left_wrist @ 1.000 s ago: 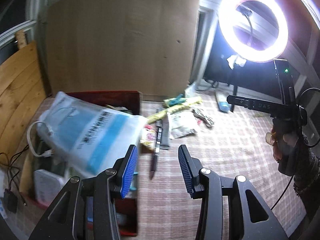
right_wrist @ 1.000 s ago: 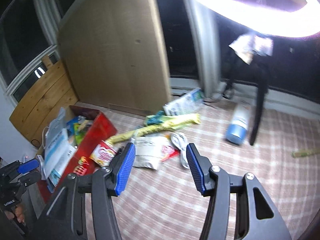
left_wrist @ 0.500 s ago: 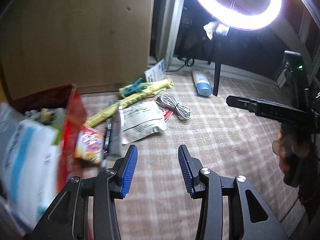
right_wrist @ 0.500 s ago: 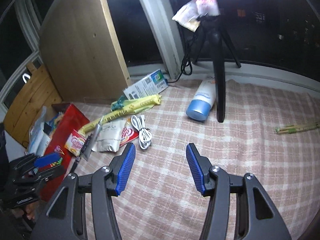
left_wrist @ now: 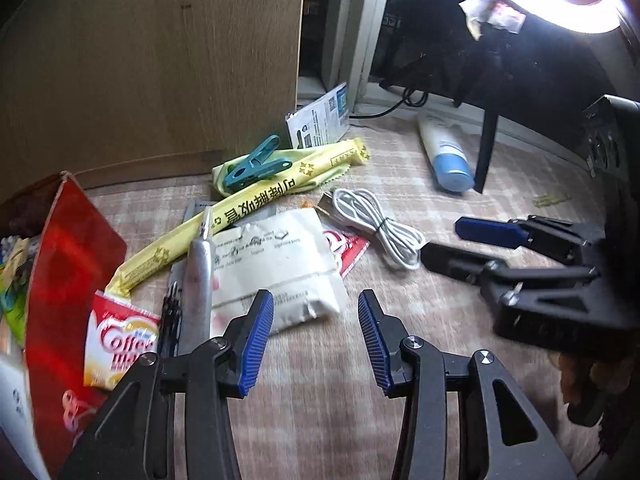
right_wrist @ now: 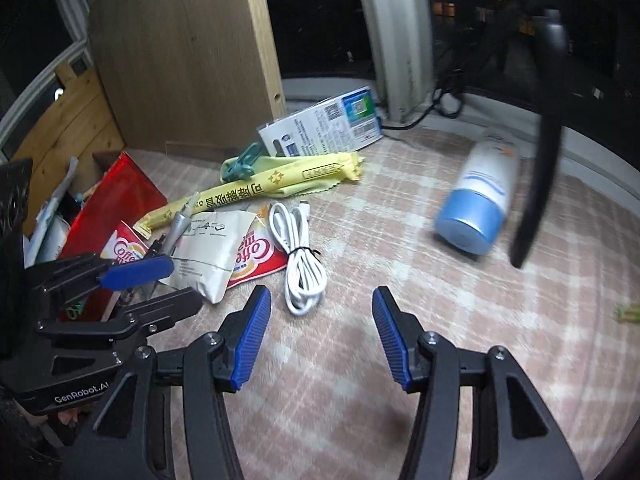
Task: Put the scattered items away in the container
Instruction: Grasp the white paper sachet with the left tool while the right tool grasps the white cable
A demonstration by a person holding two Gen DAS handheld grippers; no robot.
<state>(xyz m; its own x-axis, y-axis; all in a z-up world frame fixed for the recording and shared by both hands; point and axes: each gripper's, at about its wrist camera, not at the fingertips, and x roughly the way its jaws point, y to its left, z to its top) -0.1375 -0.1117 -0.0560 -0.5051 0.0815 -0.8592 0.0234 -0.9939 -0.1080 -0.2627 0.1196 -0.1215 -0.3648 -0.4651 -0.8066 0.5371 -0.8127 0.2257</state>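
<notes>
The red box (left_wrist: 68, 280) stands at the left, holding bags and packets. Beside it on the checked cloth lie a white sachet (left_wrist: 276, 264), a coiled white cable (left_wrist: 380, 228), a long yellow packet (left_wrist: 248, 208), a teal clothespin (left_wrist: 256, 168), a silver pen-like tool (left_wrist: 198, 280) and a Coffee-mate sachet (left_wrist: 120, 344). My left gripper (left_wrist: 315, 304) is open and empty, just short of the white sachet. My right gripper (right_wrist: 322, 296) is open and empty too, low over the cloth, right of the cable (right_wrist: 300, 260). The two grippers are close together.
A blue-capped white tube (right_wrist: 480, 204) lies at the right by a black tripod leg (right_wrist: 536, 184). A white and blue carton (right_wrist: 324, 124) leans at the back beside an upright wooden board (right_wrist: 180, 52). A ring light (left_wrist: 560, 0) glares overhead. A small green item (right_wrist: 628, 312) lies far right.
The left gripper has swung right, away from the red box, toward the pile. Both grippers have dropped lower and closer to the scattered items. Both stay open.
</notes>
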